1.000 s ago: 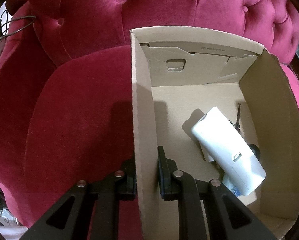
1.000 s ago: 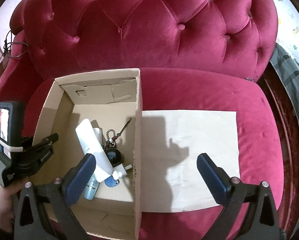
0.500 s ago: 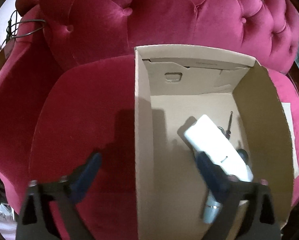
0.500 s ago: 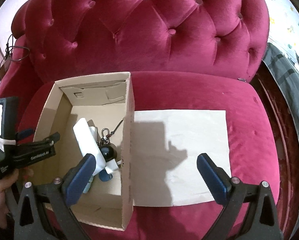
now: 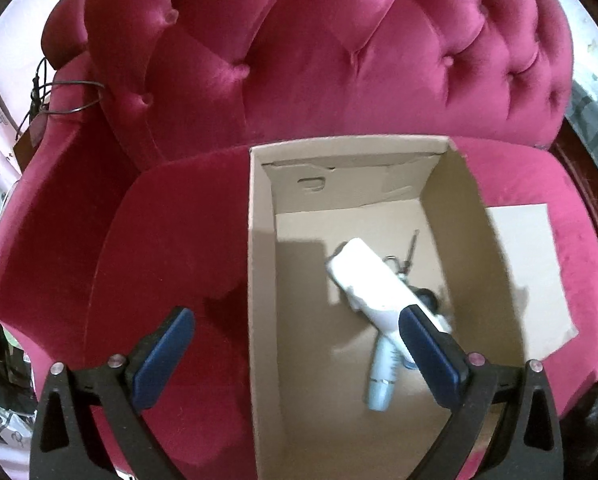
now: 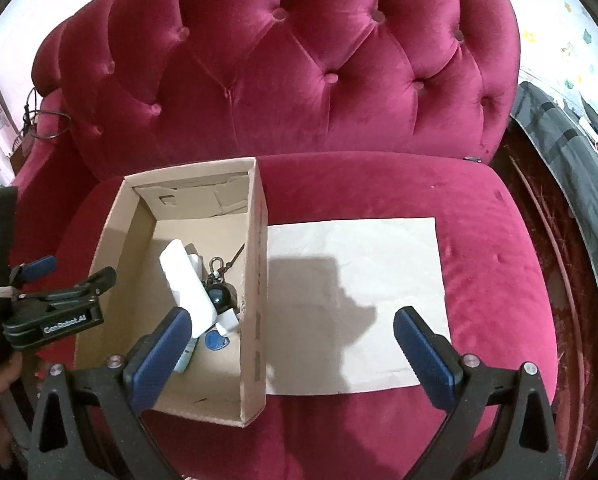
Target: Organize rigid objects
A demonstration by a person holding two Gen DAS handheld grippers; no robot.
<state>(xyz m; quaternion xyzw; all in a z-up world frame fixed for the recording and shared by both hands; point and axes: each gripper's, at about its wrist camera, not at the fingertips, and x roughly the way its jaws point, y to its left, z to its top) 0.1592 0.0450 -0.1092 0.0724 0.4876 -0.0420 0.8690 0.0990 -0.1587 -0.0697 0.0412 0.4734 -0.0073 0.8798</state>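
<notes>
The items (white bottle (image 5: 373, 286) on top) lie in the cardboard box (image 5: 261, 280) on the sofa (image 6: 299, 80). Both tools, left tool (image 5: 295, 354) and right tool (image 6: 291, 350), are spread and empty; sorting looks finished, so next is probably only pulling clear.

A crimson tufted velvet sofa (image 6: 299, 80) carried everything. On its seat cushion, toward the left, sat an open cardboard box (image 6: 255, 280). Just right of the box, touching its right wall, a pale sheet of paper (image 6: 379, 264) lay flat on the cushion.

White lettering "GenRobot.AI" — on black body of left gripper (image 6: 39, 272); nothing else legible.
</notes>
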